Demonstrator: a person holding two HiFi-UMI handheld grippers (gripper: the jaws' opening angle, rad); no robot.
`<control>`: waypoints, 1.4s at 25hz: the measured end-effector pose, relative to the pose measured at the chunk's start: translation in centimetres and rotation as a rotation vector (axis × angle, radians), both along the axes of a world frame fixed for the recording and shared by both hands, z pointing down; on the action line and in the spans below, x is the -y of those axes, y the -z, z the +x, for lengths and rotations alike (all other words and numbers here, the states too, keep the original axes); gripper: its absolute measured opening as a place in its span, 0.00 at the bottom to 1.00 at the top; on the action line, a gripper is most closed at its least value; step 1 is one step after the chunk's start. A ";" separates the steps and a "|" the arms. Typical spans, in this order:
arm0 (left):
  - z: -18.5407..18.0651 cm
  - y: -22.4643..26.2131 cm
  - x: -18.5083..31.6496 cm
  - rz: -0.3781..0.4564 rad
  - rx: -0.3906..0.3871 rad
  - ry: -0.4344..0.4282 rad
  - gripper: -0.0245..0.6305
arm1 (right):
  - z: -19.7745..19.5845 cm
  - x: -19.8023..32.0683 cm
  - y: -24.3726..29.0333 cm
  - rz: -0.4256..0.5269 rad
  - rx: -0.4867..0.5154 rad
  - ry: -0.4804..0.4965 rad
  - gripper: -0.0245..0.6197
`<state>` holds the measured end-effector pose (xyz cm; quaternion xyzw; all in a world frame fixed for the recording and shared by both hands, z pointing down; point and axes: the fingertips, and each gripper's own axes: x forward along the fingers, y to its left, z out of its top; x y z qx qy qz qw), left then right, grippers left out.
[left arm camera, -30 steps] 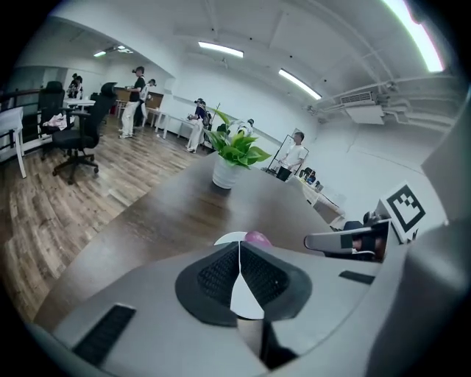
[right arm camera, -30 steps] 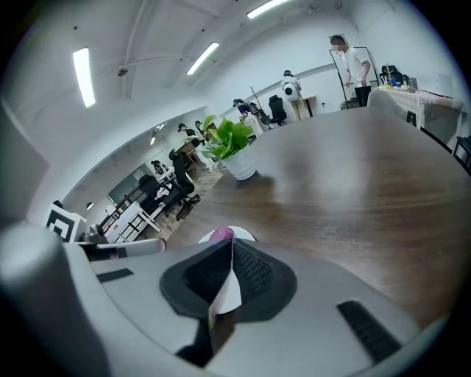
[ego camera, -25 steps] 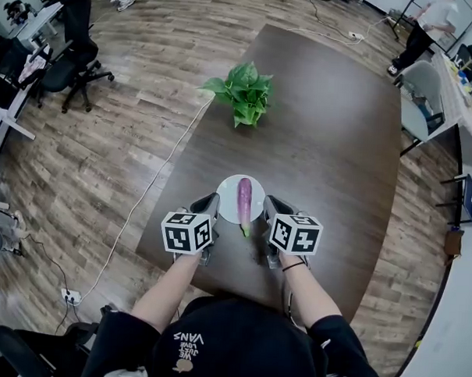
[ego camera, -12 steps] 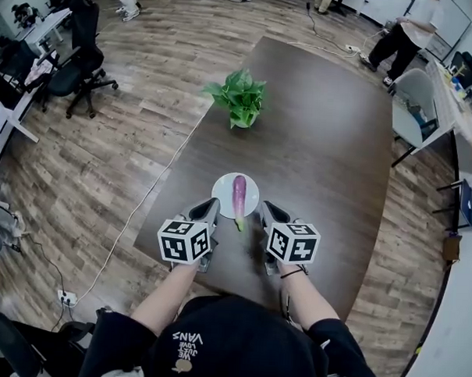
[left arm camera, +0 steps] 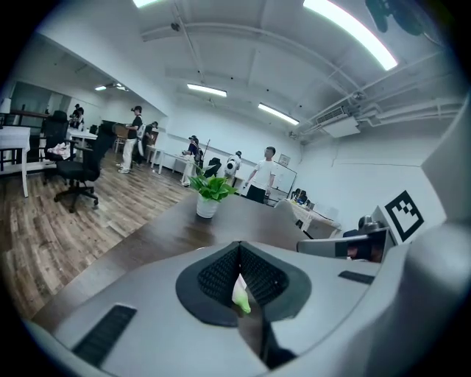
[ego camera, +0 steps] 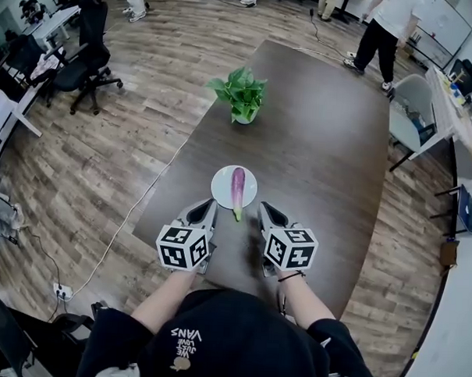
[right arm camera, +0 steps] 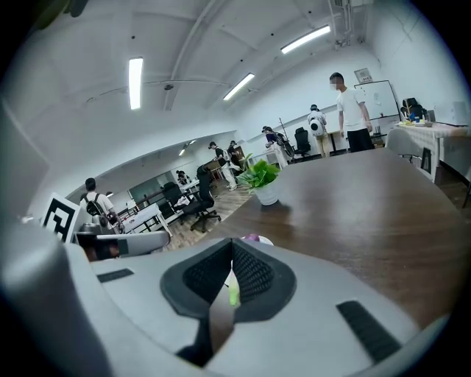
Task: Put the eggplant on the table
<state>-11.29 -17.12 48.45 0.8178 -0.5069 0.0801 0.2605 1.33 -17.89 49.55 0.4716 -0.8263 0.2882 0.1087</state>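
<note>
A purple eggplant (ego camera: 238,185) with a green stem lies lengthwise on a small white plate (ego camera: 223,189) on the dark brown table (ego camera: 324,148). Its stem end points toward me, over the plate's near rim. My left gripper (ego camera: 208,211) is just left of the stem and my right gripper (ego camera: 264,213) just right of it. Both sit a little nearer to me than the plate, shut and holding nothing. In the left gripper view the green stem (left arm camera: 241,298) shows through the slit under the closed left gripper (left arm camera: 237,247). The right gripper (right arm camera: 231,243) looks the same.
A potted green plant (ego camera: 242,94) stands farther along the table, beyond the plate. Office chairs (ego camera: 78,56) and desks stand on the wood floor at left. Another chair (ego camera: 415,106) and a person (ego camera: 379,34) are at the table's far right. A white cable (ego camera: 142,203) runs along the floor.
Both grippers have pulled back toward me and risen a little, so their tips no longer flank the eggplant's body. The eggplant and plate have not moved. A person at the far right walked along.
</note>
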 end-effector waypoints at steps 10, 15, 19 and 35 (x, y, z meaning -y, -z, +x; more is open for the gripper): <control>0.5 1.1 -1.2 0.066 0.017 -0.002 0.05 | 0.5 -1.0 1.4 0.082 -0.028 0.014 0.07; 0.5 1.3 -1.1 0.071 0.019 0.001 0.05 | 0.6 -0.9 1.9 0.101 -0.039 0.023 0.07; 0.5 1.4 -0.8 0.075 0.019 0.000 0.05 | 0.5 -0.8 1.6 0.095 -0.046 0.023 0.07; 0.1 0.8 -0.6 0.057 -0.004 0.005 0.05 | 0.2 -0.6 1.2 0.084 -0.058 0.017 0.07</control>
